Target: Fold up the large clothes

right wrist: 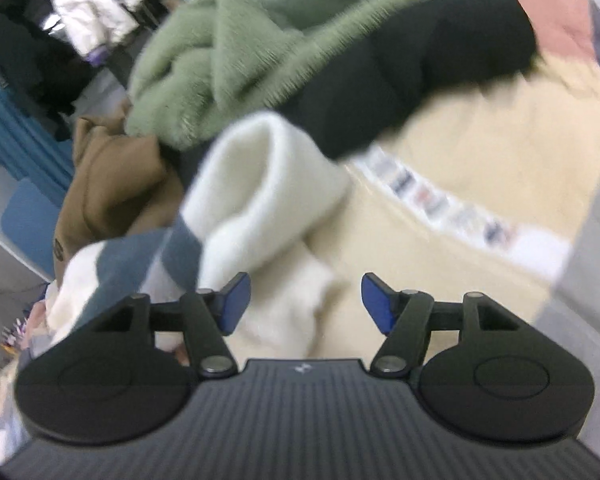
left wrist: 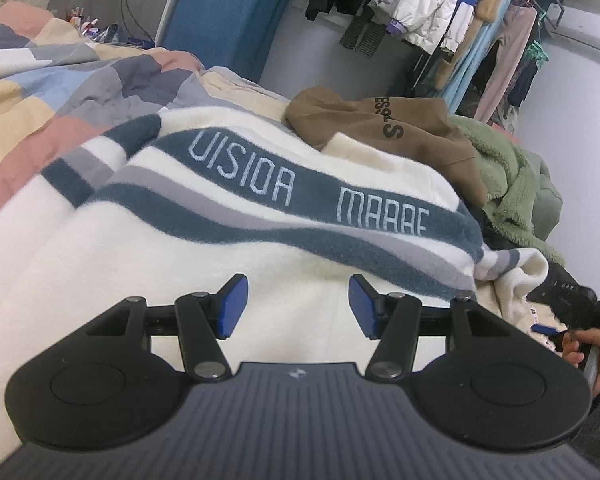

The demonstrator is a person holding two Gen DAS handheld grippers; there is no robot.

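A large white fleece sweater with blue and grey stripes and lettering lies spread on the bed. My left gripper is open and empty just above its white lower part. Its sleeve end bunches at the right. In the blurred right wrist view the white sleeve cuff lies just ahead of my right gripper, which is open and empty. The right gripper also shows in the left wrist view beside the sleeve.
A brown hoodie, a green fleece and a black garment are piled to the right. A pale yellow garment lies under the right gripper. A patchwork quilt covers the bed. A clothes rack stands behind.
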